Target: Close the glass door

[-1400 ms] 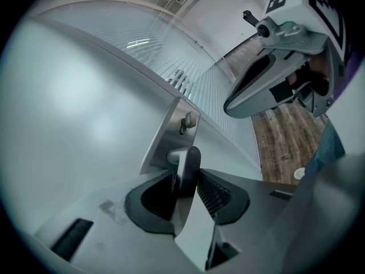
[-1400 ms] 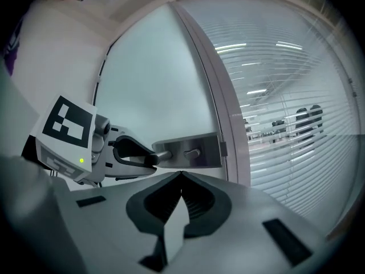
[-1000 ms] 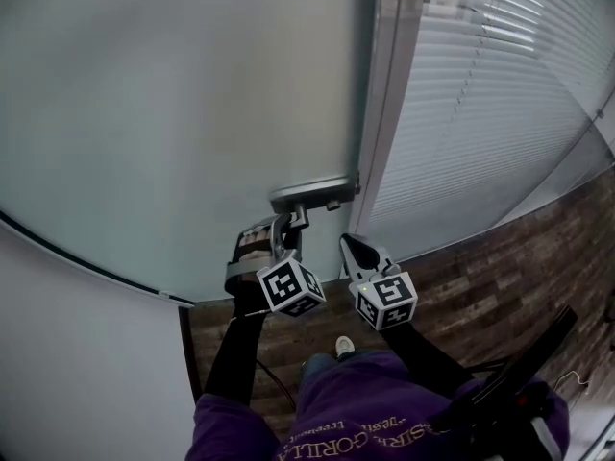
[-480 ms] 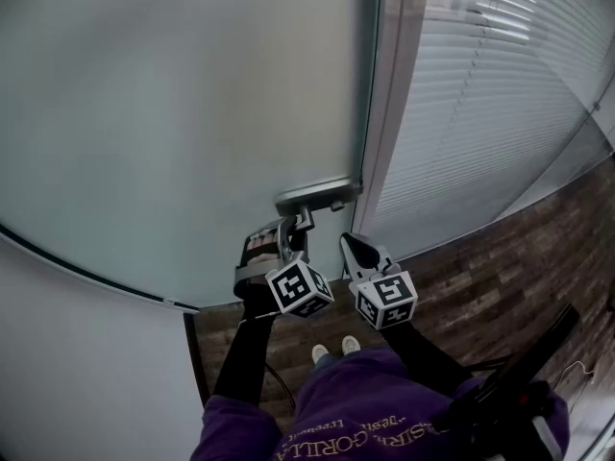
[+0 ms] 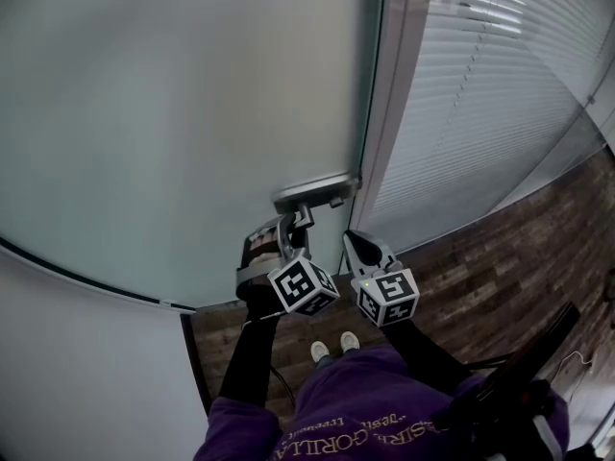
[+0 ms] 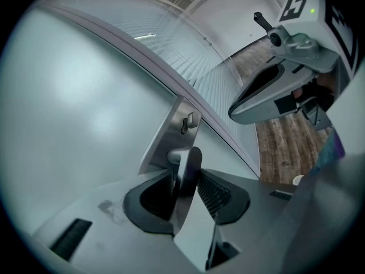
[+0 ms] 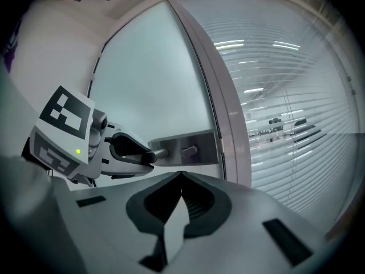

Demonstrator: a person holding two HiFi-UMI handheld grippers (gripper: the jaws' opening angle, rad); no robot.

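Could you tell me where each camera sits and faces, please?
Head view: on the person's head, facing steeply down the glass door; left gripper, right gripper, legs show.
Left gripper view: along the left gripper, shut on the door handle; right gripper shows.
Right gripper view: along the right gripper's shut jaws, toward the door; left gripper shows.
Shared: the door handle.

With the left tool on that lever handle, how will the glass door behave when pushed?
Probably heavy, slow to start: the glass door is one large frosted pane. The handle looks like rigid, smooth metal, so it shouldn't flex, but the left tool might slip.
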